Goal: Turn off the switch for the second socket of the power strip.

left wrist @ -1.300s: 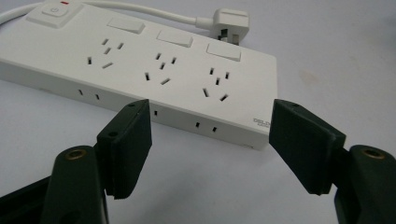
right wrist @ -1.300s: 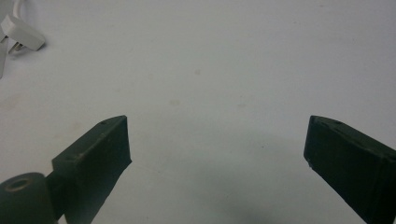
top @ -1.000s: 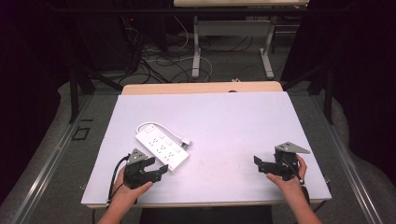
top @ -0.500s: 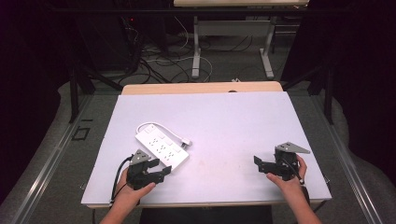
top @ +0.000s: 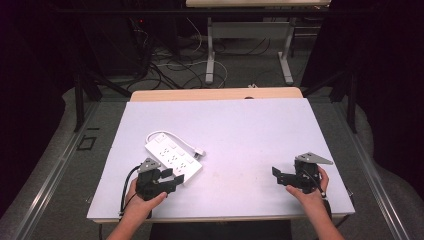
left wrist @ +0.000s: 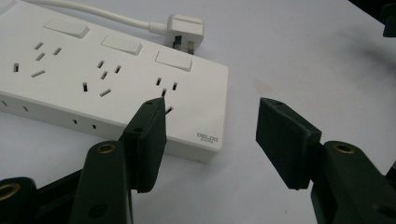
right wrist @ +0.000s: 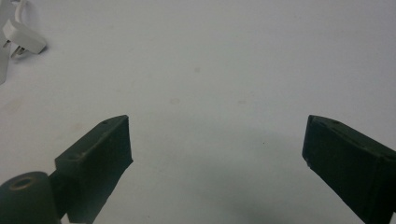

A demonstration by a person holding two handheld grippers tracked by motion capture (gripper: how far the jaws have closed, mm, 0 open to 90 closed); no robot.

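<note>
Hovering low, left gripper (left wrist: 210, 135) points wide jaws at power strip (left wrist: 112, 79) corner.

A small grey brand mark reading "DELIXI", as far as it can be made out, is showing on the top face of the white power strip (left wrist: 116, 88), near its end corner.

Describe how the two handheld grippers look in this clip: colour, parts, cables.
The left gripper and right gripper are both black, each with two flat rectangular jaws and brass-coloured screw inserts. Each carries a grey three-cornered plate on top, and a black cable trails from each. No sleeves show on the forearms.
</note>
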